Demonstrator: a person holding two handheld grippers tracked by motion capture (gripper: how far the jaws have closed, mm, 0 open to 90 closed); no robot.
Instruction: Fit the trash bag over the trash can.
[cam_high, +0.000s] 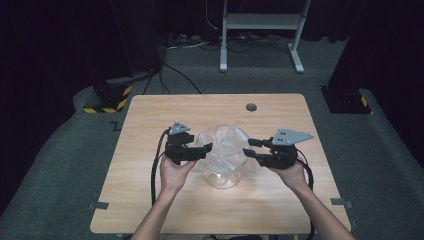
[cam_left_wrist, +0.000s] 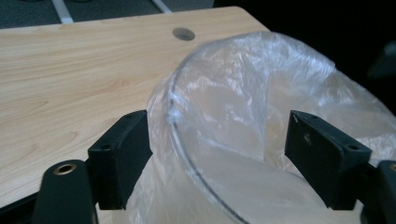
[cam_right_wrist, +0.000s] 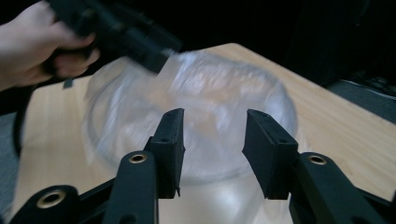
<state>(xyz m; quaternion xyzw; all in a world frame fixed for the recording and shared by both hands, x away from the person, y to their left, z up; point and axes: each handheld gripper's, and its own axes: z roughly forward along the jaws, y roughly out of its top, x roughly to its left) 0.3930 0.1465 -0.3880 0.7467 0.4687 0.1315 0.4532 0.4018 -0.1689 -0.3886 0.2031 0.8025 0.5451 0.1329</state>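
A lab-like recording room: lone wooden table (cam_high: 150, 200), dark curtains, floor cables (cam_high: 175, 75), hazard-striped stand base (cam_high: 107, 102).

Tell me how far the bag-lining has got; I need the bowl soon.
Done: the clear bag sits inside the glass bowl, folded over the rim at the left tongs. In hand: both tongs stand open, the right tongs gripping nothing. Left: perhaps smoothing the rest.

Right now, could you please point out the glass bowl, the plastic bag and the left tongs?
glass bowl (cam_high: 223, 177), high view, its lower wall.
plastic bag (cam_left_wrist: 243, 79), left gripper view, film over the rim.
left tongs (cam_left_wrist: 219, 154), left gripper view, midway between the tips.
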